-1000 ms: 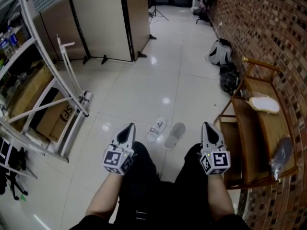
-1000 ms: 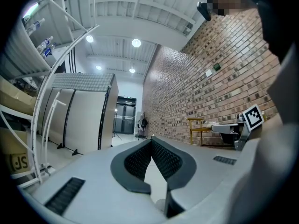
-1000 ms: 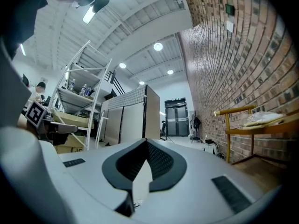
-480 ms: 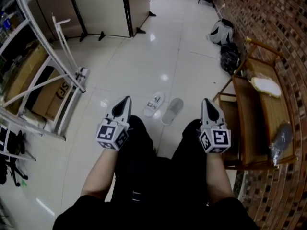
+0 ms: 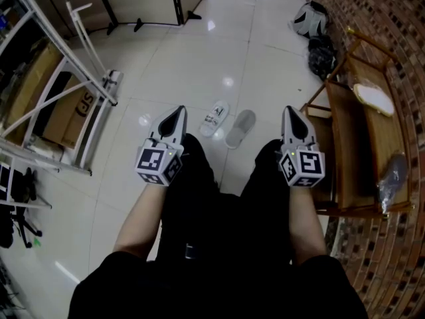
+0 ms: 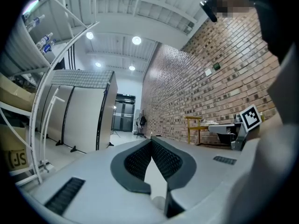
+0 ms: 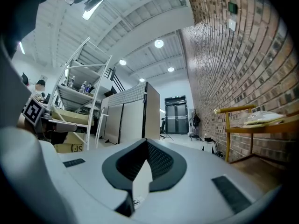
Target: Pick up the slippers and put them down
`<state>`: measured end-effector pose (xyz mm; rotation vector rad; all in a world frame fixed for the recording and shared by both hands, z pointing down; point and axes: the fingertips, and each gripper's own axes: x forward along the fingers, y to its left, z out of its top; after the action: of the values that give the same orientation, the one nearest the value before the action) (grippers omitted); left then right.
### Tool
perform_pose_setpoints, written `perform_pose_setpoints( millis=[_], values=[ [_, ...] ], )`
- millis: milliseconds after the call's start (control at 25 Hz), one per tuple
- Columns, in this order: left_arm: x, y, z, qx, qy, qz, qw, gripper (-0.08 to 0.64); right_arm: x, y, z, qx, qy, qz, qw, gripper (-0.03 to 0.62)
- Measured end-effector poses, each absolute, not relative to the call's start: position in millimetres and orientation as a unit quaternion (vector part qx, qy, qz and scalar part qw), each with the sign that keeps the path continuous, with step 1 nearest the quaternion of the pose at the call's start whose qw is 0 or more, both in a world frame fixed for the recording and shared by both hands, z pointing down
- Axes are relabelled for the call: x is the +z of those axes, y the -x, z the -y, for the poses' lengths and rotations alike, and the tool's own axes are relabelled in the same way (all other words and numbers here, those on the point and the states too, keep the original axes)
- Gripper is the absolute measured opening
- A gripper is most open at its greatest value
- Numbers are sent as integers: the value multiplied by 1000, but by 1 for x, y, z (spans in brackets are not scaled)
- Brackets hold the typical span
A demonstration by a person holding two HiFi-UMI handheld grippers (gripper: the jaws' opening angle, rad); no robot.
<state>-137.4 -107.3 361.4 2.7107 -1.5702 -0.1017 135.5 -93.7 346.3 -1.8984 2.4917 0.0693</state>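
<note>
Two slippers lie side by side on the glossy tiled floor in the head view: a white one with dark print (image 5: 215, 117) and a plain grey one (image 5: 241, 128). They sit just beyond the person's knees, between the two grippers and well below them. My left gripper (image 5: 178, 114) is held level above the left leg, jaws shut and empty. My right gripper (image 5: 291, 114) is level above the right leg, also shut and empty. In the left gripper view the jaws (image 6: 151, 140) meet at their tips; in the right gripper view the jaws (image 7: 146, 142) do too. Neither gripper view shows the slippers.
A wooden bench (image 5: 345, 153) stands against the brick wall on the right, with a white bundle (image 5: 373, 99) on it. Bags (image 5: 312, 18) lie further along the wall. A white metal rack (image 5: 63, 78) and a cardboard box (image 5: 74, 115) are at left.
The head view has tilted further down: the slippers and floor have slid up the picture and more of the person's legs shows. Both grippers have kept still and shut.
</note>
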Motion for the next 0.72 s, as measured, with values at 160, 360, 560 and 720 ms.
perform_pose_setpoints(
  millis=[160, 360, 560, 720],
  values=[
    [368, 140, 109, -29, -864, 502, 17, 3, 350, -135, 95, 17, 607, -795, 1, 8],
    [374, 137, 110, -20, -866, 500, 22, 3, 354, -136, 98, 9, 606, -795, 3, 8],
    [375, 142, 112, -22, -865, 501, 23, 3, 354, -132, 100, 4, 602, -798, 7, 8],
    [375, 145, 112, -21, -864, 503, 23, 3, 356, -129, 99, 4, 600, -800, 5, 8]
  ],
)
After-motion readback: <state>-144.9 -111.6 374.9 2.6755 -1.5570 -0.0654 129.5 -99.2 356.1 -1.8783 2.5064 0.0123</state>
